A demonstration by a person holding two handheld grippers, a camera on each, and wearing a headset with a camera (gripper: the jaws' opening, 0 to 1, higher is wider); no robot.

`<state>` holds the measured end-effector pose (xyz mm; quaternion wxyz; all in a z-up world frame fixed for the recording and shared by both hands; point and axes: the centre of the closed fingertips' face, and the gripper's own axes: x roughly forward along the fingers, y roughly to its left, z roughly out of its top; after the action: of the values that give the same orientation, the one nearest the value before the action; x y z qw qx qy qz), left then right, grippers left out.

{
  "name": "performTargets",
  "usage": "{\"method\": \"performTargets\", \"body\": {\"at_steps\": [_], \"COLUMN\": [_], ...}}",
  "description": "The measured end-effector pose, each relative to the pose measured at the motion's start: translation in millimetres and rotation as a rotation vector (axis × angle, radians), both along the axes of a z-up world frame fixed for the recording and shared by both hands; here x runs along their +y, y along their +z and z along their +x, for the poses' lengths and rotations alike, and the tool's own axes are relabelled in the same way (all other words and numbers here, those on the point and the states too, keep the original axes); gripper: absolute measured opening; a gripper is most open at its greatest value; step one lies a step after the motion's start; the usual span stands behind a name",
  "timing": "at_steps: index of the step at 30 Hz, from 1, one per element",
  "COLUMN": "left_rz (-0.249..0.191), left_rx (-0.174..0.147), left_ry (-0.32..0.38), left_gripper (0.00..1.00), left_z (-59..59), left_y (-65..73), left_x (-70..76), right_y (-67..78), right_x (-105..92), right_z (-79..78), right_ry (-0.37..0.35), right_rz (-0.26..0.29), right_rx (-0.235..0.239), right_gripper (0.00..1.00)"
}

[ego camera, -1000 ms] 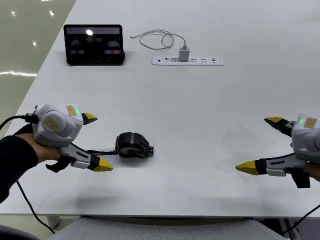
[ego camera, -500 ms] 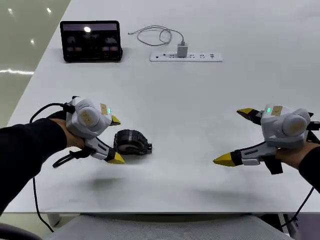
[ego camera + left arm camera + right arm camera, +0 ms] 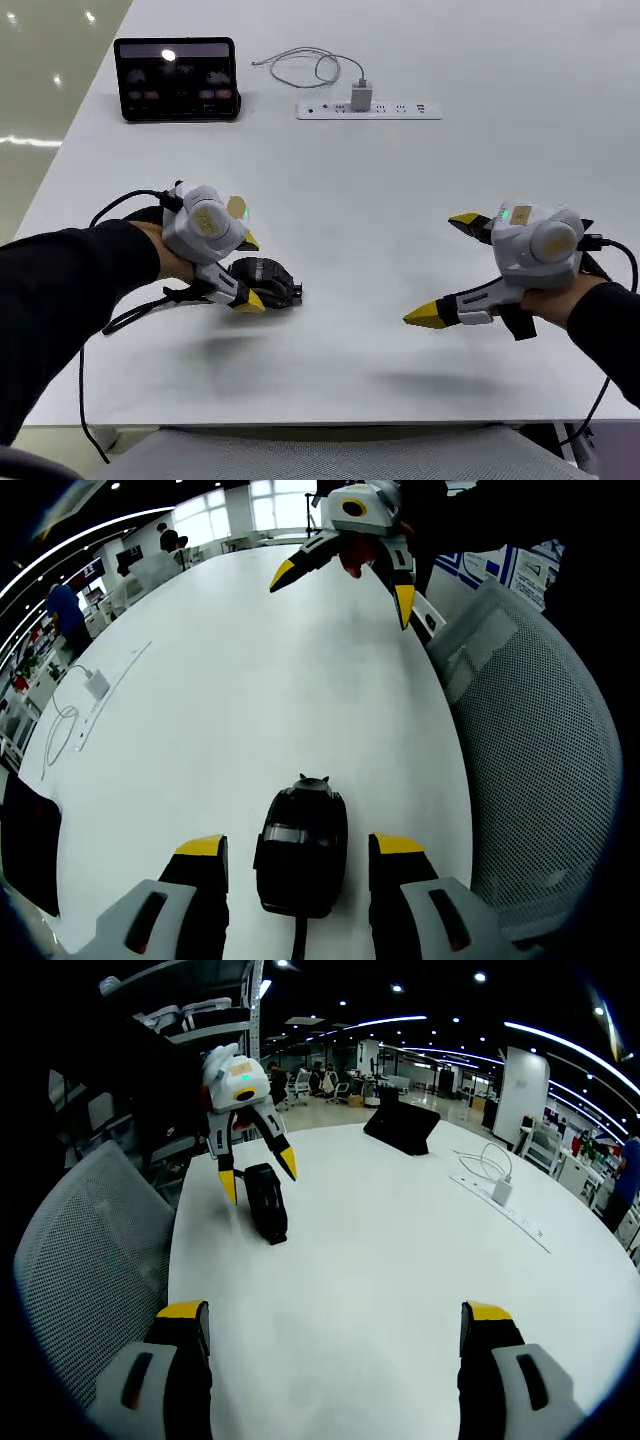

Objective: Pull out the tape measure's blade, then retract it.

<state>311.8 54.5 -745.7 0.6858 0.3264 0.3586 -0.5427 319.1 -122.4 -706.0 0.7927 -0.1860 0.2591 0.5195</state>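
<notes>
Okay, now straddling the tape measure point(image 3: 302, 850) on the table point(image 3: 400, 230) with the left gripper point(image 3: 300, 845), up from just beside it a second ago; spread wide, not clamped yet. Swung the right gripper point(image 3: 443, 268) closer too, gaping and empty. Probably means grab next, nothing pulled out yet.

The tape measure point(image 3: 300, 850) looks like black plastic, and the white table point(image 3: 400, 220) is smooth and faintly glossy.
</notes>
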Motion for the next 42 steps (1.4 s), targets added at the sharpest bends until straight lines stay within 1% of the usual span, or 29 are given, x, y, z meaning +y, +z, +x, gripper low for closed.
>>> {"method": "performTargets", "body": {"at_steps": [1,2,4,6,8,9,10,11,12,14,15,16,18,19,20,22,23,25,27,29,31,33,35,38,40,42], "left_rz": [0.001,0.002,0.014,0.022,0.047,0.053,0.058,0.069,0.081,0.091,0.092,0.091,0.089,0.087,0.085,0.077,0.072,0.063,0.071,0.079,0.084,0.083,0.081,0.087,0.089,0.08], "left_rx": [0.009,0.009,-0.003,-0.008,-0.011,-0.01,0.001,-0.007,0.008,-0.001,-0.003,0.002,0.006,0.017,0.021,0.027,0.03,0.028,0.021,0.019,0.021,0.023,0.025,0.025,0.023,0.031], "left_ry": [-0.004,-0.008,-0.035,-0.057,-0.077,-0.083,-0.084,-0.076,-0.071,-0.095,-0.095,-0.088,-0.08,-0.065,-0.063,-0.067,-0.062,-0.053,-0.06,-0.064,-0.067,-0.065,-0.063,-0.06,-0.063,-0.058], "left_gripper": [0.51,0.5,0.47,0.45,0.42,0.39,0.35,0.33,0.33,0.33,0.32,0.32,0.32,0.32,0.32,0.32,0.32,0.32,0.32,0.32,0.32,0.32,0.32,0.32,0.33,0.33], "left_z": [-0.5,-0.9,-1.2,-2.0,-3.5,-4.0,-4.8,0.9,0.9,-0.7,-1.0,-0.8,-0.3,-0.2,-0.3,-0.6,-0.5,0.0,-0.4,-0.6,-1.2,-1.1,-0.9,-1.6,-1.5,-1.3], "left_y": [-0.5,-0.6,-1.4,-3.6,-7.5,-9.5,-10.8,-11.0,-11.0,-12.3,-12.1,-12.2,-12.6,-12.6,-12.6,-11.9,-11.7,-12.1,-13.3,-13.6,-13.5,-13.5,-13.7,-14.0,-14.4,-13.8], "left_x": [-1.3,-2.2,-4.9,-7.1,-7.7,-8.8,-8.9,-7.8,-6.2,-6.6,-6.9,-6.6,-6.5,-6.5,-6.2,-6.7,-7.0,-8.1,-8.2,-8.0,-8.0,-8.0,-8.1,-7.8,-7.2,-6.3], "right_y": [-0.6,-1.1,-2.8,-4.4,-6.3,-7.8,-9.7,-12.6,-16.6,-20.1,-20.8,-20.6,-22.5,-24.0,-25.2,-30.1,-32.2,-36.7,-40.8,-48.3,-55.1,-57.6,-61.4,-65.6,-70.2,-73.8], "right_x": [5.8,9.9,20.2,28.4,40.8,47.5,51.5,57.2,58.7,65.7,68.6,72.1,76.7,79.5,81.6,85.6,87.7,93.4,100.7,107.3,113.4,120.5,127.7,136.6,138.4,140.5], "right_z": [-0.5,-1.0,-3.3,-4.0,-6.4,-8.0,-8.8,-12.2,-10.7,-11.5,-12.3,-12.1,-11.7,-10.7,-10.1,-7.6,-5.9,-3.0,-2.9,-3.8,-3.2,-6.9,-7.0,-10.9,-13.4,-14.8], "right_ry": [0.012,0.021,0.054,0.073,0.115,0.139,0.151,0.188,0.192,0.214,0.226,0.237,0.251,0.257,0.261,0.255,0.253,0.248,0.251,0.271,0.299,0.321,0.342,0.36,0.381,0.386], "right_rz": [0.001,0.001,-0.004,-0.006,-0.009,-0.011,-0.014,-0.023,-0.035,-0.035,-0.034,-0.037,-0.036,-0.035,-0.034,-0.035,-0.036,-0.037,-0.033,-0.055,-0.092,-0.09,-0.109,-0.11,-0.139,-0.15], "right_rx": [0.004,0.004,0.005,0.007,0.005,0.004,0.008,0.014,0.007,0.008,0.009,0.007,0.003,0.004,0.007,0.031,0.031,0.04,0.053,0.053,0.03,0.041,0.024,0.035,0.035,0.058], "right_gripper": [1.0,1.0,1.0,1.0,1.0,0.99,0.98,0.96,0.94,0.92,0.9,0.88,0.87,0.85,0.84,0.77,0.76,0.74,0.7,0.67,0.64,0.59,0.54,0.48,0.41,0.34]}}
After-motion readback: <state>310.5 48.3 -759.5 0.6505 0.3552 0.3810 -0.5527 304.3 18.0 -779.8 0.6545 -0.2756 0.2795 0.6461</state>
